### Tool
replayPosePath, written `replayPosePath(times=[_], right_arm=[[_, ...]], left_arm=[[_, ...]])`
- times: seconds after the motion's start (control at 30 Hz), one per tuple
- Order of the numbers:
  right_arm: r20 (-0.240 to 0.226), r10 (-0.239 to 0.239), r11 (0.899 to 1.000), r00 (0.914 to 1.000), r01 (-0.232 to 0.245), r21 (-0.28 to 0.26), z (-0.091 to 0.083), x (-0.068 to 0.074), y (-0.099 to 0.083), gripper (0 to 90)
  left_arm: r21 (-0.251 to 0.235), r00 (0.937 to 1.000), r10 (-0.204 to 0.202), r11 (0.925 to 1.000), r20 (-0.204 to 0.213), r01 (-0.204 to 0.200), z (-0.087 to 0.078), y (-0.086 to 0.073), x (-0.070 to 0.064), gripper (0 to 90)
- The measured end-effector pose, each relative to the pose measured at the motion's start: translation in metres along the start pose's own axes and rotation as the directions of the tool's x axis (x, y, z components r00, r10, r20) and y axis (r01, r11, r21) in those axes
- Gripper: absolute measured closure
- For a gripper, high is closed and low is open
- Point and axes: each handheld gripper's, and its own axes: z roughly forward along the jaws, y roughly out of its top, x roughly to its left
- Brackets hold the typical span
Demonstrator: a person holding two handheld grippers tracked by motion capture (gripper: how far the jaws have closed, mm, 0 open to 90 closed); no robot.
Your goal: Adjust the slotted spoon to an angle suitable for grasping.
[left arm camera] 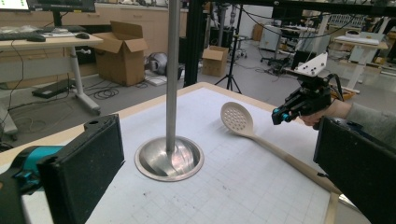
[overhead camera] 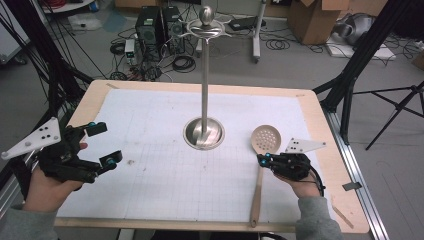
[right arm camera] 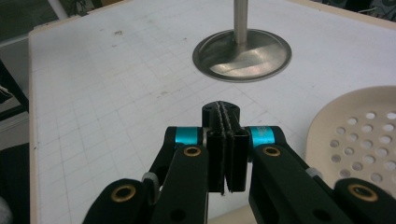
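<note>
On the tabletop (overhead camera: 320,130): a gridded white mat, a steel stand, a skimmer, and two grippers.

Mat (overhead camera: 160,150) covers most of the wood-edged tabletop, leaving a bare wooden strip on all sides. Stand (overhead camera: 203,131) is upright at mid-table, its round base flat on the mat. Skimmer (overhead camera: 263,150) lies flat right of the stand, perforated bowl pointing away from the person, handle reaching the near edge. Right gripper (overhead camera: 261,159), fingers pressed together on nothing, hovers just beside the handle below the bowl. Left gripper (overhead camera: 105,145), fingers spread wide, sits over the left side, with bare mat between it and the stand. Floor beyond carries cables, computer towers and cardboard boxes.
</note>
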Motion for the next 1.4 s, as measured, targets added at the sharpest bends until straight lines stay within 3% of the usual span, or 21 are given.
replayPosePath(times=[0.23, 0.77, 0.97, 1.13, 1.4], right_arm=[[0.009, 0.018, 0.999, 0.9998, -0.019, 0.046, 0.004, -0.004, -0.008, 89.2], [0.026, 0.008, 0.99, 0.9996, -0.011, 0.137, 0.019, -0.008, -0.019, 89.2], [0.038, 0.013, 0.987, 0.9992, -0.019, 0.157, 0.024, -0.01, -0.021, 89.2], [0.073, 0.002, 0.986, 0.9973, -0.014, 0.169, 0.028, -0.013, -0.022, 89.2], [0.074, -0.005, 0.98, 0.9973, -0.01, 0.197, 0.036, -0.016, -0.024, 89.1]], left_arm=[[-0.004, 0.9999, -0.007, 1.0, -0.008, 0.006, -0.001, -0.001, 0.001, 2.1], [0.008, 0.9999, -0.008, 0.9999, -0.009, 0.008, 0.002, -0.003, 0.001, 2.1], [0.017, 0.9998, -0.01, 0.9998, -0.014, 0.01, 0.001, -0.005, 0.002, 2.1], [0.011, 0.9996, -0.009, 0.9999, -0.028, 0.01, -0.004, -0.004, 0.002, 2.1], [0.013, 0.9991, -0.013, 0.9998, -0.042, 0.013, -0.01, -0.005, 0.002, 2.1]])
